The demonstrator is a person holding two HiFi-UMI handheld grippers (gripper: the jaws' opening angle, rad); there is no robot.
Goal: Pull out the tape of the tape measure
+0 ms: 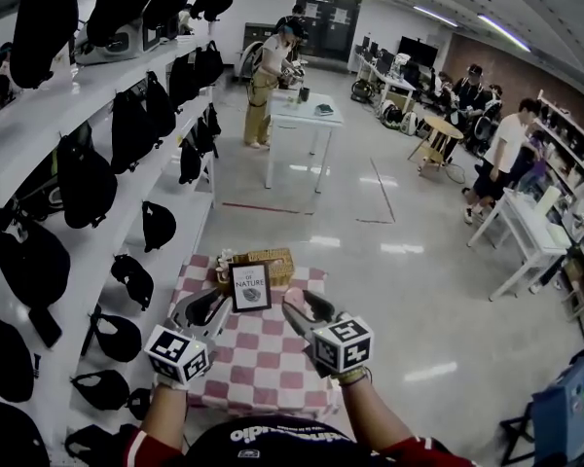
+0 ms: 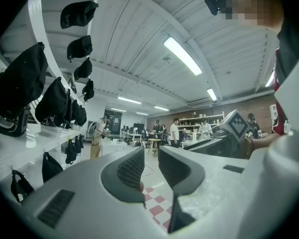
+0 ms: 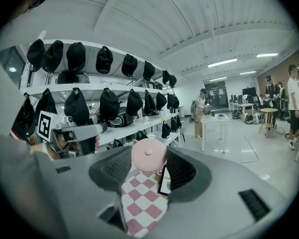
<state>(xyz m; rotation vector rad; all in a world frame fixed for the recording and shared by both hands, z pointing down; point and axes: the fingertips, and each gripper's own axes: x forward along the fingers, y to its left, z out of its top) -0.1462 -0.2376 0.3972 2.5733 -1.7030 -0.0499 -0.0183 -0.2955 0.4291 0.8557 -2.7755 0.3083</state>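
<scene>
One tape measure, round and pink, is sitting pinched between the jaws of the right gripper, which we are holding over the checkered tablecloth. We are holding the left gripper level, jaws slightly apart with nothing between them.

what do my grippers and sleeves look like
Left gripper and right gripper match: smooth grey moulded bodies, each with two jaws lined with dark ribbed pads. Each carries a white cube with black square markers. No cables show. The sleeves are red.
</scene>
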